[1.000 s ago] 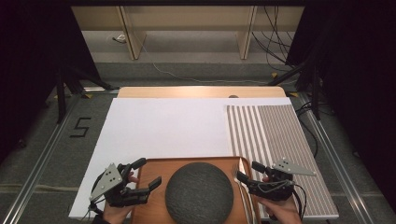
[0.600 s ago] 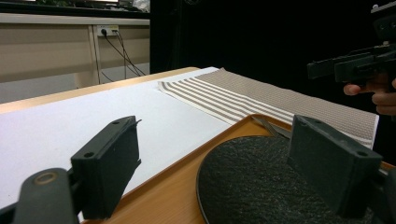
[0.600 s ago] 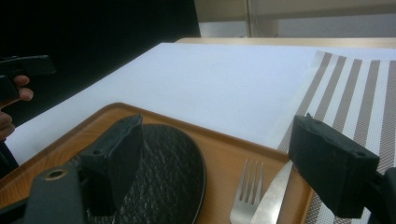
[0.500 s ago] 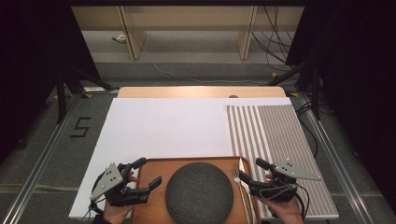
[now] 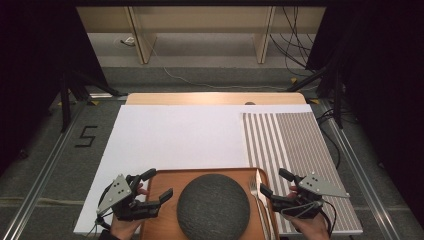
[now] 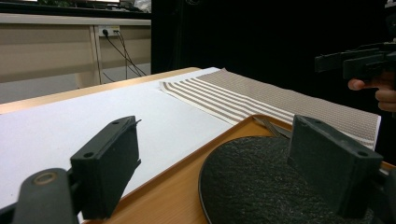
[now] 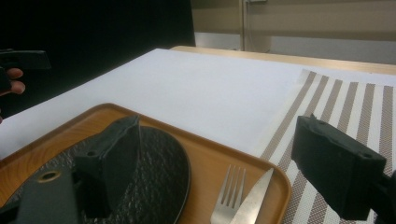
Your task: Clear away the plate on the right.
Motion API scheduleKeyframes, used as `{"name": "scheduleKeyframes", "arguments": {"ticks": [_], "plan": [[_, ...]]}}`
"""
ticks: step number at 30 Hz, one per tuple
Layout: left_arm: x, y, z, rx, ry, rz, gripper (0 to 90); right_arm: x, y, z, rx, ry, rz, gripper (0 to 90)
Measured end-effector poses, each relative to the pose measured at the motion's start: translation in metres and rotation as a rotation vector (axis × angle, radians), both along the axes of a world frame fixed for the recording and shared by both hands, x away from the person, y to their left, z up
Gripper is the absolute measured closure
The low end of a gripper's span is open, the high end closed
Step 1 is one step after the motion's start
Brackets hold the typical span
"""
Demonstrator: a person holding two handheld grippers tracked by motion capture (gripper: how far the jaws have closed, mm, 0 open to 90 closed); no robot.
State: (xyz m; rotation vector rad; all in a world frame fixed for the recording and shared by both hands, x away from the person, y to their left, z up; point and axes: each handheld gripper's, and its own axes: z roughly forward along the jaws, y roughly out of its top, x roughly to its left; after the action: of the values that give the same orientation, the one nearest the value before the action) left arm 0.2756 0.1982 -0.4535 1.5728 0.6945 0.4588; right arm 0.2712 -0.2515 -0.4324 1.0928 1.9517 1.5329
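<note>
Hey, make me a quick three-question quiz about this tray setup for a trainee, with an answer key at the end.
1. True or false: the fork and knife lie on the tray, at the right of the dark plate.
2. What lies on the table right of the tray? A) striped placemat B) folded towel C) cutting board
3. Fill in: the jaws of the right gripper stand ____, with nothing pressed between them.

Key
1. True; both lie along the tray's right rim.
2. A; the striped placemat lies there.
3. Open; they have just been opening, and the left gripper is open too.
</note>
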Motion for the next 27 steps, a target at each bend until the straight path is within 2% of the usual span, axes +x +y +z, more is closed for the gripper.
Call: {"name": "scheduleKeyframes", "arguments": {"ticks": [6, 13, 21, 27], "plan": [[-0.0008, 0.0013, 0.0003, -0.001, -0.007, 0.001, 16.0, -0.0022, -0.0001, -0.0004, -0.029, -0.014, 0.005, 15.8], [-0.0005, 0.0022, 0.0002, 0.000, -0.005, 0.003, 15.8, -0.0050, -0.0027, -0.0003, -0.039, -0.031, 0.002, 15.4], [0.0003, 0.0017, 0.0000, 0.002, -0.006, 0.006, 15.7, -0.0065, -0.0063, 0.0013, -0.015, -0.050, -0.014, 15.5], [0.0004, 0.0017, 0.0000, 0.003, -0.006, 0.007, 15.7, -0.0064, -0.0052, 0.0011, -0.019, -0.054, -0.011, 15.4]]}}
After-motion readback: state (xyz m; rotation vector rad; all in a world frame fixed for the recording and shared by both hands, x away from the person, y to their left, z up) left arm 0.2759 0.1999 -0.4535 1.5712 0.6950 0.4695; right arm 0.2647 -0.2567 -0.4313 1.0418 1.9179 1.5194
